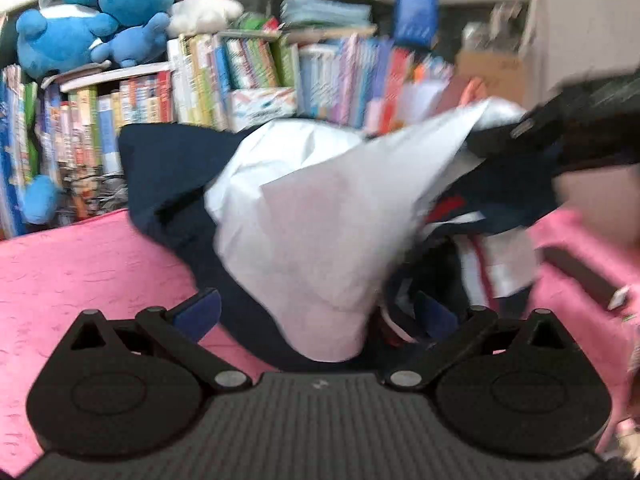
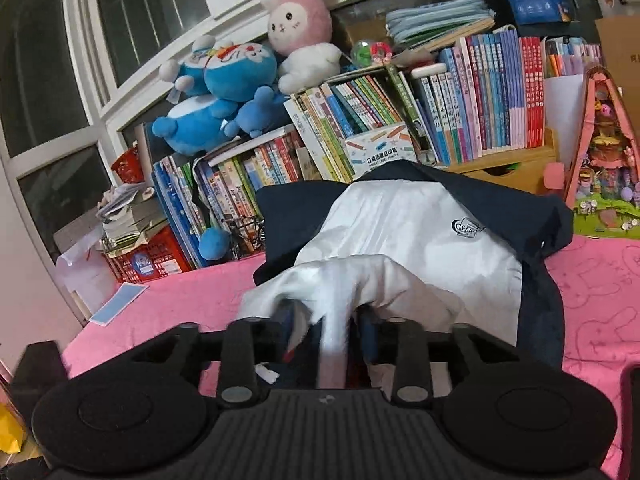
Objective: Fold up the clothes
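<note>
White shirt (image 2: pixel 408 236): small round dark badge (image 2: pixel 467 227) at 3 o'clock side, letters look like "SLW", not sure. White box (image 2: pixel 380 150) among books, at 12 o'clock from shirt: pencil drawings, tiny line "POCKET LABEL PRINTER", bigger signs above it too small to read. Book spines (image 2: pixel 492 96): writing too small to read.

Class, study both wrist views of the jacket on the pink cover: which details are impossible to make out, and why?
- Left wrist view: the jacket is motion-blurred, so its fold lines are unreadable.
- Left gripper: white cloth covers the gap, so any grip is unclear.
- Right gripper: the cloth strip between its fingers is blurred; contact is unclear.
- Right wrist view: the jacket's chest badge is too small to read.
</note>
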`<state>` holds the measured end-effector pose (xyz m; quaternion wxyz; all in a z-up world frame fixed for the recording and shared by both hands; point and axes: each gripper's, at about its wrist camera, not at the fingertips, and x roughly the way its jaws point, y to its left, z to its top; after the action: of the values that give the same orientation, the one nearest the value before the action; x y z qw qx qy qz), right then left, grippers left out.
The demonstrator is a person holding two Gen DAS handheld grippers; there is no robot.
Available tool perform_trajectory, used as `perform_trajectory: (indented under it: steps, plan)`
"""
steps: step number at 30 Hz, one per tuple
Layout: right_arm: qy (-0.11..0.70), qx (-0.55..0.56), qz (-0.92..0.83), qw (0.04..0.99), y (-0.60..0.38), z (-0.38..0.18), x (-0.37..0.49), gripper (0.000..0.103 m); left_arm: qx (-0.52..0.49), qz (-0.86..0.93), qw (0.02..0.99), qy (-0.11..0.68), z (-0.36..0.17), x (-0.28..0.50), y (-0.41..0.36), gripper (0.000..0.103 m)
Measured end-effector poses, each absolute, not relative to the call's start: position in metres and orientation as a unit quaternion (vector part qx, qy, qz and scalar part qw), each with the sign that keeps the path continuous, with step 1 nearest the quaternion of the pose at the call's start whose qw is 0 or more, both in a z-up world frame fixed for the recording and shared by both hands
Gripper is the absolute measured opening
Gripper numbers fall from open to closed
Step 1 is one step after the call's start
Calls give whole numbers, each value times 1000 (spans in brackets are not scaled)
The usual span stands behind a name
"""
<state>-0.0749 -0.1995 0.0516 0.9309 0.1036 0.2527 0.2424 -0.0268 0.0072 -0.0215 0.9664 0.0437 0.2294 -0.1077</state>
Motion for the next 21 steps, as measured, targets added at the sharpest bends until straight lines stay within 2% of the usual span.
perform_trajectory:
  steps: [2,5,13,17,21]
  plan:
    - [236,62,224,944,-198,48,-91,70,52,-87,968,231,-23,-21,4,103]
    - [226,-33,178,957,-188,34,-114,77,55,-61,969,233,-25,-11,4,103]
    - [251,-175,129,943,-112,-44,-121,75,19,15,973,228,-11,2,33,103]
    - [266,-136,43,953,-131,-52,-94,67,38,72,977,199,7,-9,60,103]
    - [231,-122,-18,965,-171,-37,-100,68,46,110,974,190,19,-16,99,103]
